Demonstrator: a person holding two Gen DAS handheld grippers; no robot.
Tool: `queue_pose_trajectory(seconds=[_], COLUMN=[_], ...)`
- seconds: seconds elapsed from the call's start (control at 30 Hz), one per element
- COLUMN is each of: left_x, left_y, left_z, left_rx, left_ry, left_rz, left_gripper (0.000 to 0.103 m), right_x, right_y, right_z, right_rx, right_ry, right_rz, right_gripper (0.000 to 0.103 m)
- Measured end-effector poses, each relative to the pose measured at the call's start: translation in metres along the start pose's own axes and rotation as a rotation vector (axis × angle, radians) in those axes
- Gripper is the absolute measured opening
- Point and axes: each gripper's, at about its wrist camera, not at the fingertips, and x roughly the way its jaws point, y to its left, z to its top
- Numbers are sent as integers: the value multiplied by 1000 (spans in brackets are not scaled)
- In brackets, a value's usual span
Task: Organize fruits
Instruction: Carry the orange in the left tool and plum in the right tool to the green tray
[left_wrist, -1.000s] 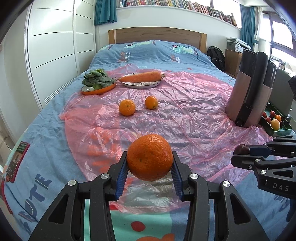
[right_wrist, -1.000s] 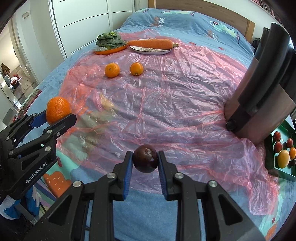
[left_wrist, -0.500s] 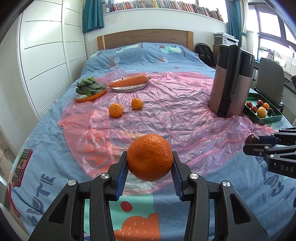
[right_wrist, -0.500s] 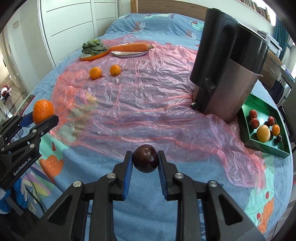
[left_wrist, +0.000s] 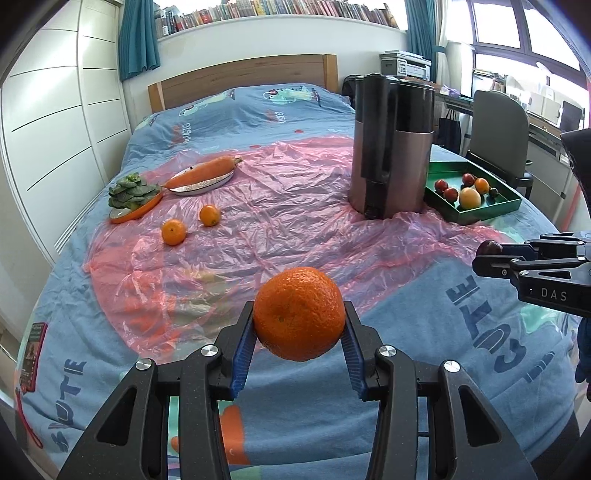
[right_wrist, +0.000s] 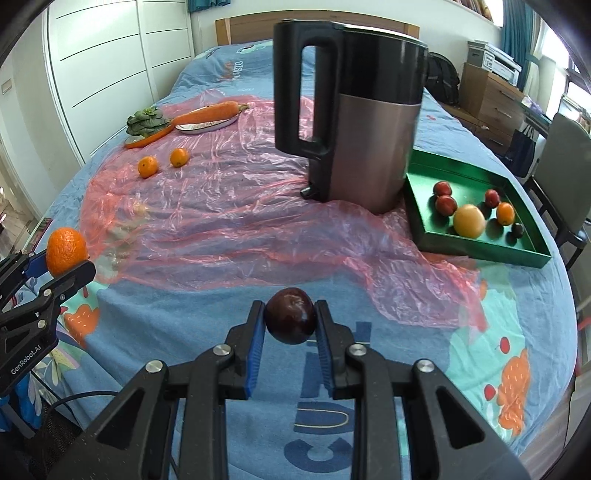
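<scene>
Large orange (left_wrist: 299, 314) clamped between blue pads of left gripper (left_wrist: 298, 338), jaws partly open around it, held above blue bedspread (left_wrist: 424, 295). Dark plum (right_wrist: 290, 315) pinched in right gripper (right_wrist: 290, 332), jaws nearly closed on it, also off the bed. Beyond, crinkled pink plastic sheet (right_wrist: 229, 206); on it, tall black-and-steel kettle (right_wrist: 365, 110). Just right of kettle, green tray (right_wrist: 476, 243) with small fruits. Two small oranges (left_wrist: 173, 232) farther left on plastic.

Left gripper (left_wrist: 299, 343): matte black plastic two-finger frame, triangular cut-outs, ribbed blue pads (left_wrist: 242, 354), silver round screws, white "GenRobot.AI" side lettering. Right gripper (right_wrist: 290, 341): same build, white "DAS" side marking.
</scene>
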Motion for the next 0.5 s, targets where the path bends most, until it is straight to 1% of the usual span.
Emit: queue_pose_trajectory(seconds=[0.27, 0.5], left_x=[0, 7], left_y=[-31, -58], left_z=[21, 39], left_rx=[37, 87], left_ry=[10, 24], left_rz=[-40, -45], left_gripper=[38, 38], right_x=[-12, -22], right_y=[-67, -130], right_z=[-21, -31], right_rx=[118, 230], right_ry=[-28, -70], right_rz=[-42, -82], right_gripper=[0, 0])
